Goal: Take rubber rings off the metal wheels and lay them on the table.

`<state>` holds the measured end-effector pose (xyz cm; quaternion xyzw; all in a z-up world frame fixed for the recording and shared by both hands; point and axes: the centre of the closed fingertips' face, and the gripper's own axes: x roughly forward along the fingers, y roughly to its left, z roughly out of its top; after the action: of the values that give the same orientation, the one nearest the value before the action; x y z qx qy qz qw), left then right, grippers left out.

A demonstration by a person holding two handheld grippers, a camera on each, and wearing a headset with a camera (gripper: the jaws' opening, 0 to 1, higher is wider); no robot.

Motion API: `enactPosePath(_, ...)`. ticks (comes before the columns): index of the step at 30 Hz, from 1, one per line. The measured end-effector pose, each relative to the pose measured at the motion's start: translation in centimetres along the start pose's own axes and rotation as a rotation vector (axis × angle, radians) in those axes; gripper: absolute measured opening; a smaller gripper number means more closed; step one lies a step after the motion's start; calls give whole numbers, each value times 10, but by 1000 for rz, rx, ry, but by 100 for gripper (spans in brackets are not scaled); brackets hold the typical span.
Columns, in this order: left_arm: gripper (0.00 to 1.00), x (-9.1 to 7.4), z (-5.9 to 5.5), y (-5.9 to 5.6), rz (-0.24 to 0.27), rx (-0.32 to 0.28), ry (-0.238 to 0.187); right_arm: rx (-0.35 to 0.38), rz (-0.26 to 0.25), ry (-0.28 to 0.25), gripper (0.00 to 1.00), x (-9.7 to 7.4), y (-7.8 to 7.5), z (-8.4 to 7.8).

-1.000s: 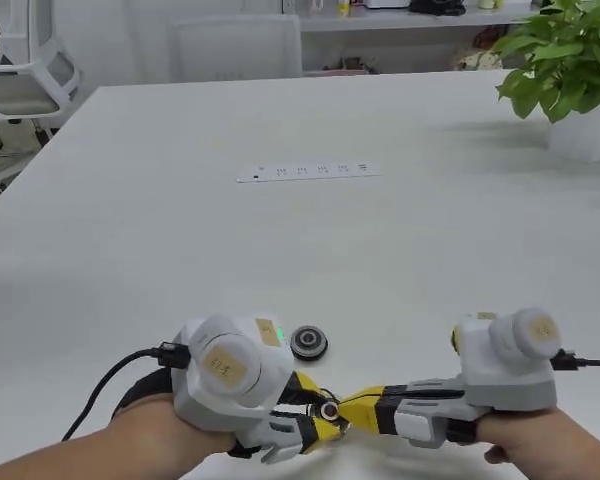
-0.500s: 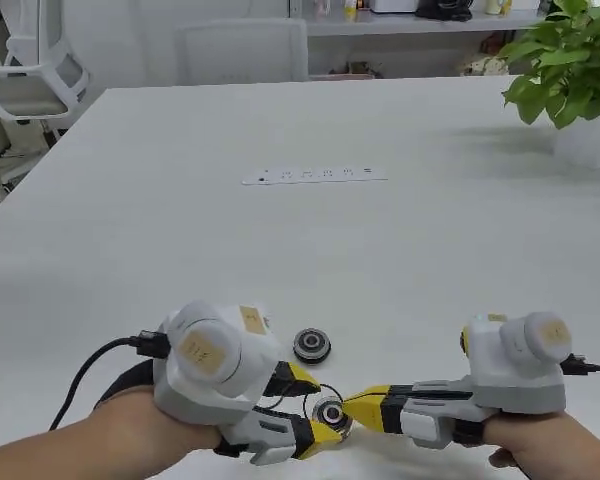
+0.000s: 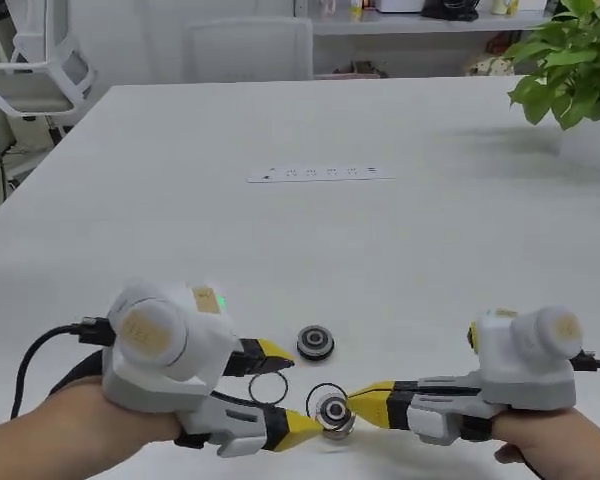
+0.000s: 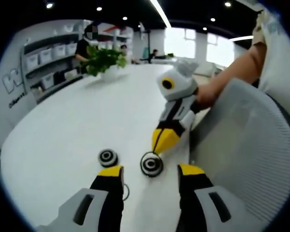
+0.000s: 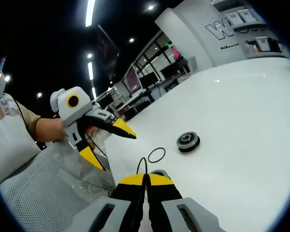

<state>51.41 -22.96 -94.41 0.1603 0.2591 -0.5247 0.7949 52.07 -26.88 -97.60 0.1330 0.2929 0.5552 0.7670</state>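
Observation:
A small metal wheel (image 3: 331,411) lies near the table's front edge, with a thin black rubber ring (image 3: 325,392) loose around it. My right gripper (image 3: 353,406) is shut, its yellow tips pinching that ring (image 5: 142,165) at the wheel (image 5: 160,172). My left gripper (image 3: 288,388) stands open just left of the wheel (image 4: 152,165). A freed rubber ring (image 3: 268,387) lies flat on the table between its jaws, also seen as a ring (image 5: 156,154) in the right gripper view. A second wheel (image 3: 315,342) with its dark ring on sits just behind.
A white power strip (image 3: 320,174) lies mid-table. A potted plant (image 3: 570,60) stands at the far right corner. Office chairs (image 3: 250,45) sit beyond the far edge. The white table (image 3: 380,250) is bare between the strip and the grippers.
My left gripper has opened and drawn back to the left, and a rubber ring now lies on the table between its jaws. The right gripper has kept its place at the wheel.

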Motion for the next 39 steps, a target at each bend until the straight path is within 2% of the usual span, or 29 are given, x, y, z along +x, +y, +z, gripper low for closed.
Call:
enactPosePath(13, 63, -29, 3, 9, 51, -45, -39, -28, 18, 1, 0, 5, 5, 17)
enactPosePath(21, 70, -42, -5, 10, 75, -40, -31, -49, 28, 7, 0, 13, 5, 27)
enactPosePath(31, 77, -59, -12, 17, 122, -77, -45, -92, 50, 42, 0, 29, 7, 37)
enactPosePath(39, 80, -72, -16, 23, 160, -102, -57, -118, 64, 87, 0, 45, 7, 36)
